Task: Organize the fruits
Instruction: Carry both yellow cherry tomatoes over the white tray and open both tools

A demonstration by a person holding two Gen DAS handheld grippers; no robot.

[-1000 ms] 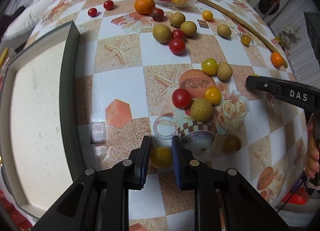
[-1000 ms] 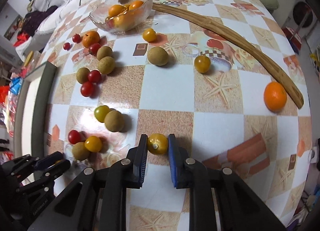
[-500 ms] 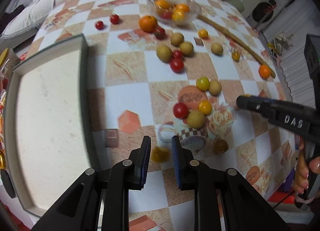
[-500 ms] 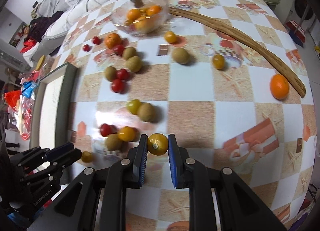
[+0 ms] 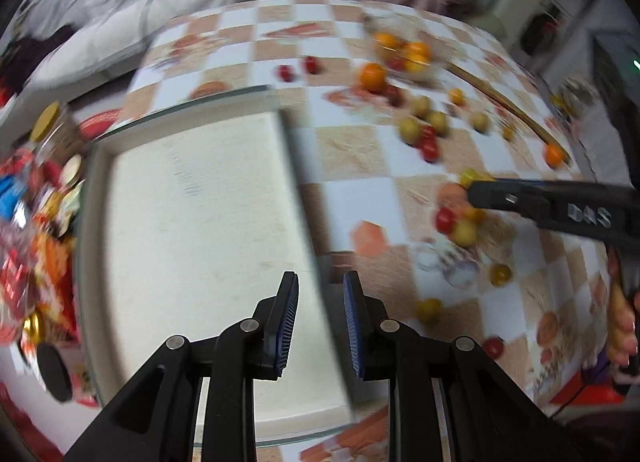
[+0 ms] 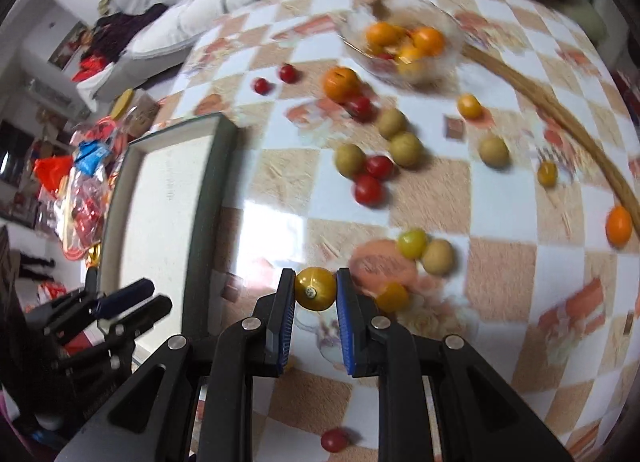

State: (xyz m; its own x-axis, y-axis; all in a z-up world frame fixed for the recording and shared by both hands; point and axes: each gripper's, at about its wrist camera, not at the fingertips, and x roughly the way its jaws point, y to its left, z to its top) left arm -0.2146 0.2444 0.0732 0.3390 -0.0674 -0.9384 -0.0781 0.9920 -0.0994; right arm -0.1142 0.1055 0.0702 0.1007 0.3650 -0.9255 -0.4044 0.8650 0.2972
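Observation:
My right gripper [image 6: 316,296] is shut on a yellow tomato [image 6: 315,289] and holds it above the table, just right of the white tray [image 6: 160,197]. My left gripper [image 5: 320,316] is open and empty, hovering over the tray's right rim [image 5: 308,221]. The right gripper also shows in the left wrist view [image 5: 496,195]. Red tomatoes [image 6: 368,189], yellow tomatoes [image 6: 412,242], brownish round fruits [image 6: 406,149] and an orange [image 6: 341,82] lie scattered on the checkered table. A glass bowl [image 6: 404,45] at the back holds oranges. The frames are motion-blurred.
A curved wooden stick [image 6: 560,121] lies along the right side, with an orange [image 6: 618,225] beside it. Packets and clutter [image 5: 36,221] sit left of the tray. A yellow tomato [image 5: 429,309] and a red tomato [image 5: 493,346] lie near the table's front edge.
Both grippers have lifted and swung left toward the tray. The left gripper left its yellow tomato on the table and now hovers over the tray rim. The right still holds its tomato.

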